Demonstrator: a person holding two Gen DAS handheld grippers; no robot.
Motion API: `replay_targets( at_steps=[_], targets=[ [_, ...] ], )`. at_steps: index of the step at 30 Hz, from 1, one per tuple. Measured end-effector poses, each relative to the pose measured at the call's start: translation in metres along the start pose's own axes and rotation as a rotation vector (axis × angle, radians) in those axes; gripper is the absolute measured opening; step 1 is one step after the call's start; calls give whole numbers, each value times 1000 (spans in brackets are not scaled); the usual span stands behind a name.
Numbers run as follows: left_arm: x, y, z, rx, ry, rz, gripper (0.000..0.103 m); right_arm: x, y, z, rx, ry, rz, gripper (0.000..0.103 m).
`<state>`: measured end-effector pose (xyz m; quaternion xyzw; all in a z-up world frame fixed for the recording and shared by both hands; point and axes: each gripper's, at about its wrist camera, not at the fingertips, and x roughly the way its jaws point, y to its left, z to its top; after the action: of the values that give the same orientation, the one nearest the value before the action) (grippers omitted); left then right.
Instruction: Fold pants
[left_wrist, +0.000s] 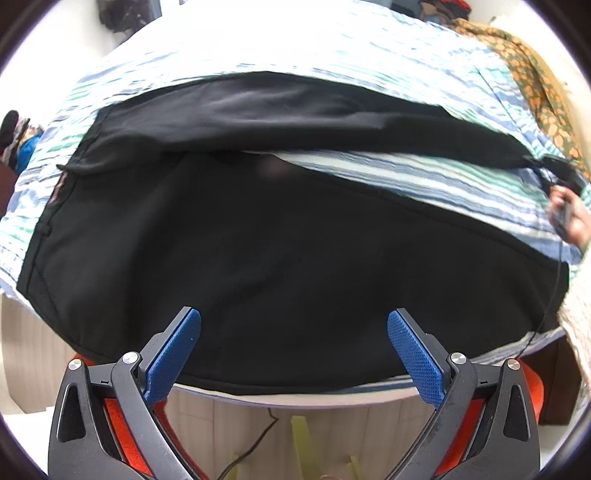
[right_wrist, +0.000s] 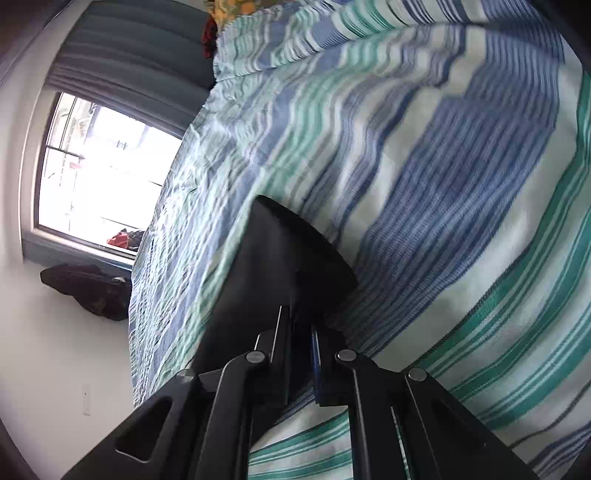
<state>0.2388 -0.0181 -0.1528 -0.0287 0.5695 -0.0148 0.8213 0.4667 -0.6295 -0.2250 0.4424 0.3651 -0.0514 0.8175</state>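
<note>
Black pants (left_wrist: 258, 240) lie spread across a striped blue, green and white bedsheet (left_wrist: 424, 173). The near leg lies flat toward me. The far leg (left_wrist: 332, 114) is lifted and stretched to the right. My left gripper (left_wrist: 293, 325) is open and empty, its blue pads just above the near edge of the pants. My right gripper (right_wrist: 301, 325) is shut on the cuff of the far leg (right_wrist: 291, 258) and holds it above the sheet (right_wrist: 461, 184). It also shows in the left wrist view (left_wrist: 554, 168) at the far right, with the hand holding it.
The bed's near edge (left_wrist: 295, 398) runs under my left gripper, with floor and a cable below. An orange patterned cloth (left_wrist: 535, 74) lies at the bed's far right. A window (right_wrist: 103, 177) and a dark bundle (right_wrist: 88, 291) are beyond the bed.
</note>
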Motion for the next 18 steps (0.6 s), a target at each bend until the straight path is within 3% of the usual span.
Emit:
replay_targets(
  at_steps=[2,4,8,10,12,13,16,17,18],
  targets=[
    [1,8,5,-15,-22,19,102,-39,15,0,-106,-6,-9,9],
    [7,17,9,-29,-19,33,101,-63,12,-7,-180,15,-73,9],
    [18,31,28,-33,-12,28,101,-54,-26,-33,-244,143,-289,15],
    [18,38,50,-17,-56,45,101,-55,-32,-39,-234,113,-311,26],
    [16,46,79,-2,-143,81,102,-64,-16,-44,-286,34,-395,41],
    [19,50,94,1,-183,103,102,-69,-3,-47,-331,-2,-416,42],
    [55,62,127,22,-211,203,102,-80,46,-67,-463,-30,-335,42],
    [83,67,131,54,-167,295,103,-80,64,-77,-504,-22,-293,43],
    [112,74,130,87,-109,337,103,-78,82,-87,-542,-6,-248,45]
  ],
)
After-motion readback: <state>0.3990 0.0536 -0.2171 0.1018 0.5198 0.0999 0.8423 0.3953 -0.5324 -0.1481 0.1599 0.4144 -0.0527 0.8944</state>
